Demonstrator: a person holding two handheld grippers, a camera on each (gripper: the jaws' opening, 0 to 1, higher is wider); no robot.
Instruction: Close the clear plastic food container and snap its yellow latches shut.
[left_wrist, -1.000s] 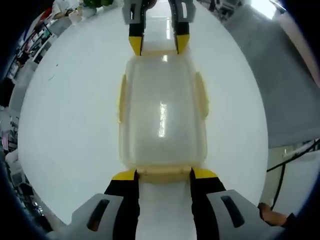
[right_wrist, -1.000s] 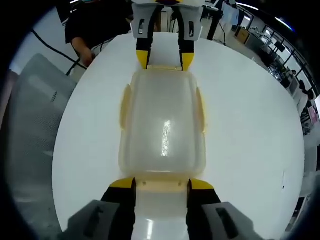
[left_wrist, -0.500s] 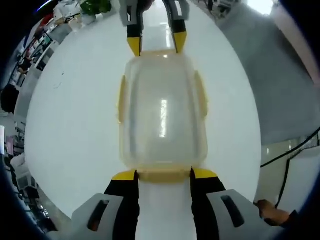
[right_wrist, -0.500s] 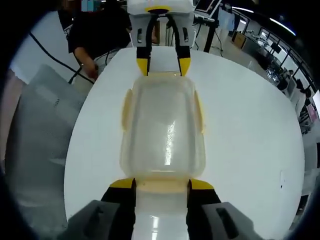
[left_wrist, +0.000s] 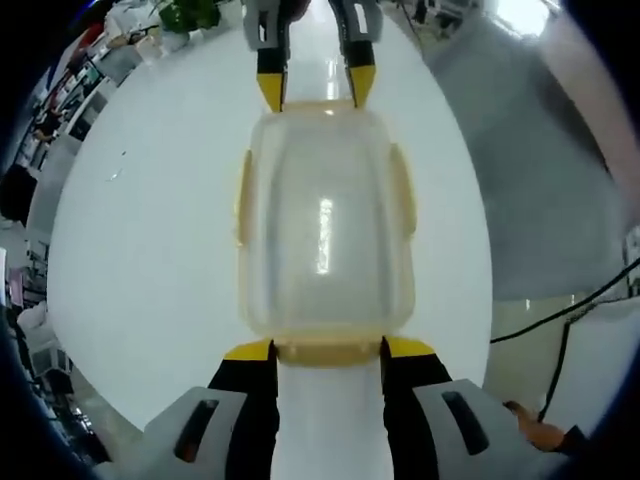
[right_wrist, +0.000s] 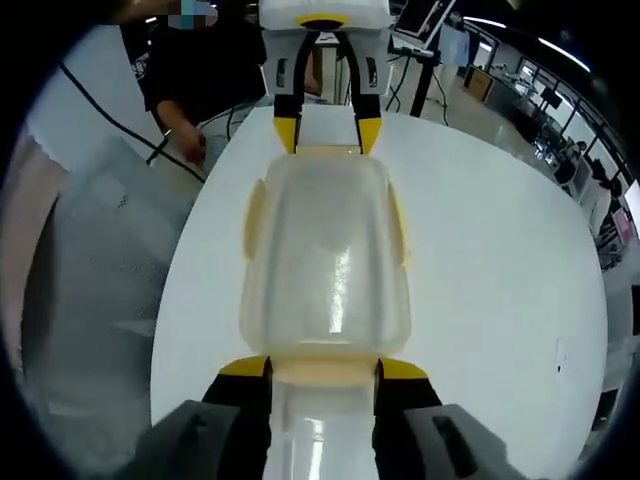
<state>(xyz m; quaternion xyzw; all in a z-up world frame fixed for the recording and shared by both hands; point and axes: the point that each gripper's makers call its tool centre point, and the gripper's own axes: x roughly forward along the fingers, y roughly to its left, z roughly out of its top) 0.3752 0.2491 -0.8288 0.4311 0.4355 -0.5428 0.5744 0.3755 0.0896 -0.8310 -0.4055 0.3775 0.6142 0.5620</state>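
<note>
Left gripper (left_wrist: 327, 348), mine: jaws apart, yellow tips set either side of the near end latch (left_wrist: 327, 351) of the clear food container (left_wrist: 325, 220), bracketing it, not squeezing; whether the tips touch the plastic I cannot tell.

Right gripper (right_wrist: 322, 366), mine: same posture at the opposite end, jaws apart around that end's latch (right_wrist: 322, 372). Seen far off in the left gripper view, its tips (left_wrist: 309, 88) flank the container's far edge.

Container: lid (right_wrist: 325, 250) on, lying flat on the white round table (left_wrist: 140, 230), held between both grippers end to end. I judge this two-ended placement steadies it so neither end slides while the latches are pressed.

Side latches: one on each long side (left_wrist: 243, 196) (left_wrist: 404, 190), yellow, appearing slightly flared outward; whether they are snapped I cannot tell.

Beyond: grey cloth-like sheet (left_wrist: 540, 170) off the table's edge; a dark cable (left_wrist: 560, 320); a person in dark clothing (right_wrist: 200, 75) past the far side.
</note>
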